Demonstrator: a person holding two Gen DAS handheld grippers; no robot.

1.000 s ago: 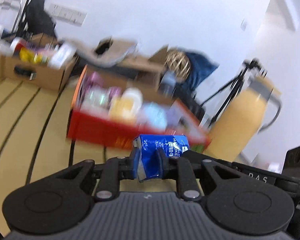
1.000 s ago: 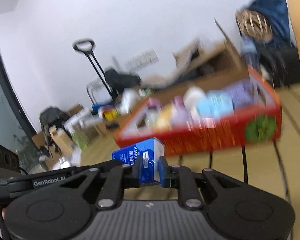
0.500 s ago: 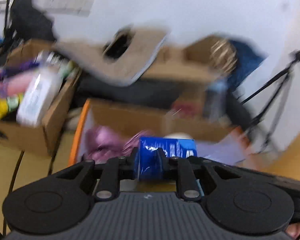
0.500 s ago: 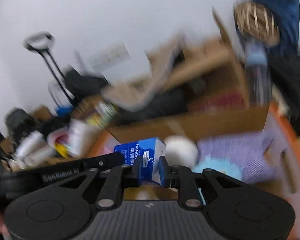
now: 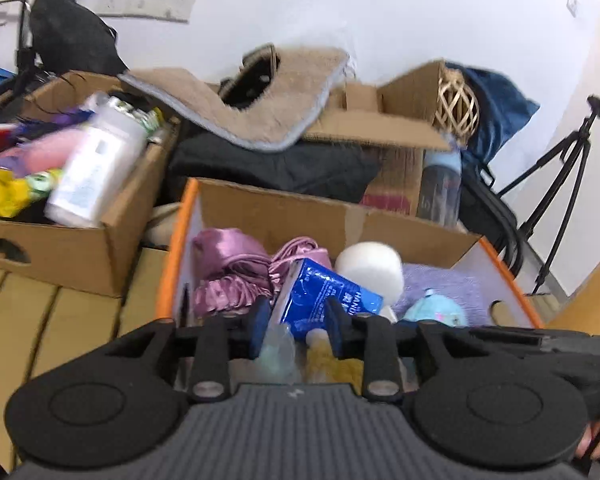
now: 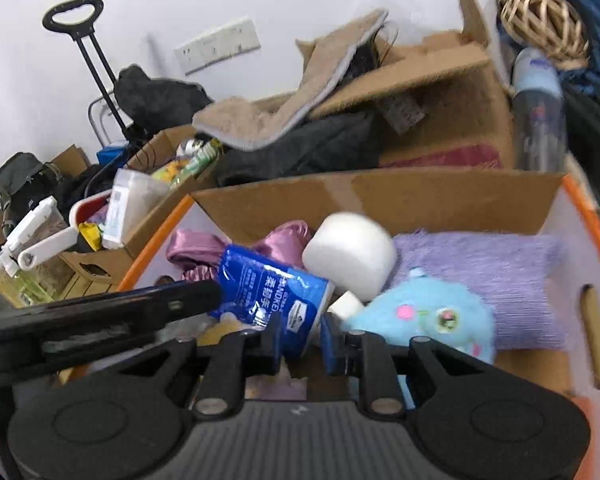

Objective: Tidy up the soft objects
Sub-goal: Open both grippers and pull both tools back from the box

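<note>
Both your tongs, left (image 5: 296, 330) & right (image 6: 300, 340), are spread apart w/ nothing gripped; blue tissue pack (image 6: 272, 292) sits tilted in orange-rimmed box (image 6: 588, 216), left of white foam roll (image 6: 348, 254).

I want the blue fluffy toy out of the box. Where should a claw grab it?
Pinch the round light-blue plush toy across its rounded body, coming from above. It lies on top in the orange-edged cardboard box, with the purple fuzzy cushion close behind and the white foam block beside it.
</note>
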